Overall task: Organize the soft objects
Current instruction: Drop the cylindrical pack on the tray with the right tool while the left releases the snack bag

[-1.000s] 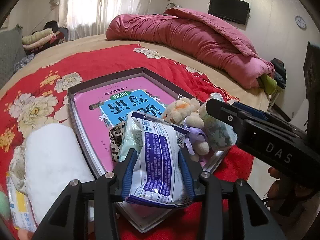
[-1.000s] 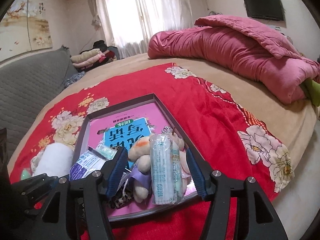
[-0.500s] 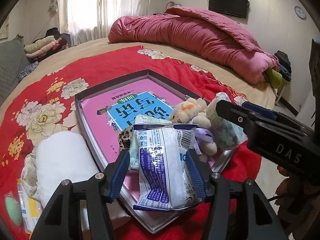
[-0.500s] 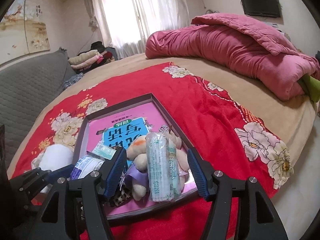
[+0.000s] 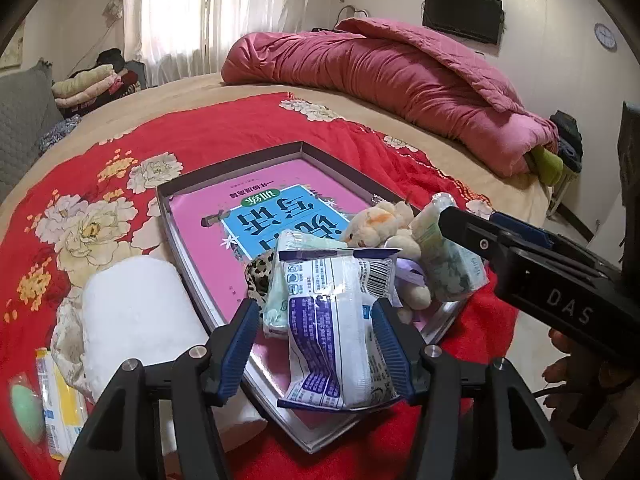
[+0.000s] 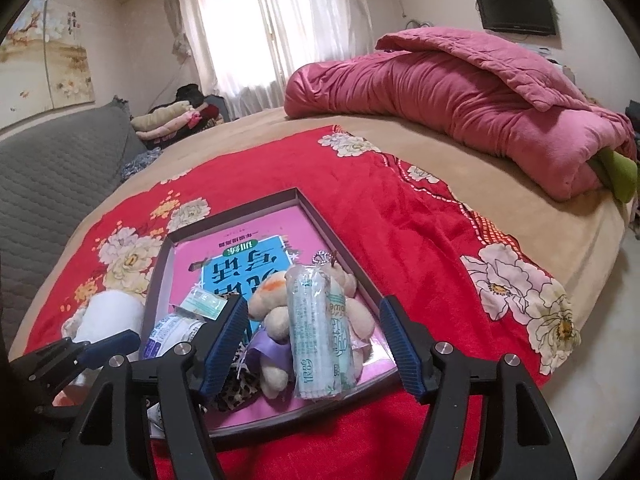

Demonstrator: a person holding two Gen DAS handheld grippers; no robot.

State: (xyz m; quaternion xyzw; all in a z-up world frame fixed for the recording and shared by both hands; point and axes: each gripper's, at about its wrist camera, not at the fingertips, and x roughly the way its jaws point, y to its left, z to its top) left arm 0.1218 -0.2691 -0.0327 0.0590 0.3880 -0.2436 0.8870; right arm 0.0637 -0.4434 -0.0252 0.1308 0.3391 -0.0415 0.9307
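On the bed (image 6: 520, 200), a red floral blanket (image 6: 400, 240) carries one shallow grey tray (image 5: 224, 176) lined with one pink book (image 5: 280, 200). The soft things are heaped at the tray's near right end.

Both hand-held grippers tilt downward toward that heap from the near side. The left hand-held gripper (image 5: 316, 344) has just been opening; its blue pads stand clear on either side of one blue-and-white wipes pack (image 5: 332, 332), so the pack is released. The pack lies over the tray's near rim, its long axis running near to far, barcode end far. The right hand-held gripper (image 6: 312, 344) has also just been opening and is released. One clear cotton-pad sleeve (image 6: 316, 336) sits between its pads without touching them, propped with its long axis near to far, leaning on one cream plush toy (image 6: 272, 312).

Left of the tray lies one rolled white towel (image 5: 136, 312). Behind the wipes pack sit one small mint-green packet (image 5: 280, 288) and one leopard-print piece (image 5: 256, 276). At the near left edge are one yellow-and-white packet (image 5: 60, 400) and one green egg-shaped sponge (image 5: 26, 408).
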